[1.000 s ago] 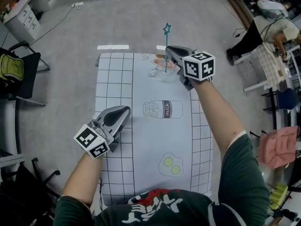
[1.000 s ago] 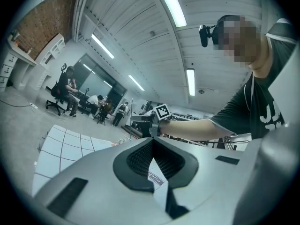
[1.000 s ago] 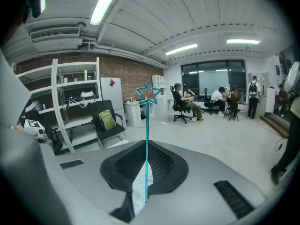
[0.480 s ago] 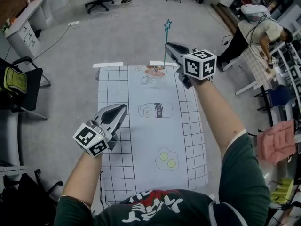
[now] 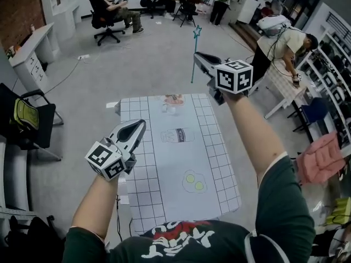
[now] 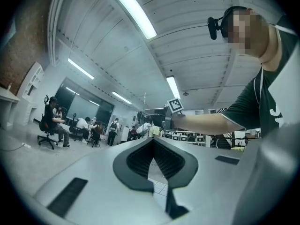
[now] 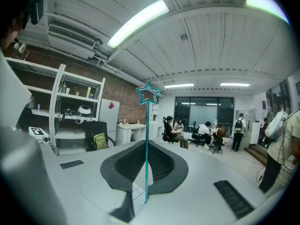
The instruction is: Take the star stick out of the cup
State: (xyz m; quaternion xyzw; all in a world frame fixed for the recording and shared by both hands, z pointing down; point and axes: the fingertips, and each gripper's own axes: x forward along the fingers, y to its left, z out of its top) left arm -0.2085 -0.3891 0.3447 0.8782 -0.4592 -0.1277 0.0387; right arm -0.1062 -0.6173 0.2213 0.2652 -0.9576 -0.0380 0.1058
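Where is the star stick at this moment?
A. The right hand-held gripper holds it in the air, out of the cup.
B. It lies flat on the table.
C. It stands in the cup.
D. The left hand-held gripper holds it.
A: the right hand-held gripper is shut on the star stick, which is upright and high above the cup on the table.

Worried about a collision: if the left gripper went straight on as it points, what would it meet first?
Probably the right gripper, up ahead and holding the star stick; depth is unclear, so the left gripper might pass under it.
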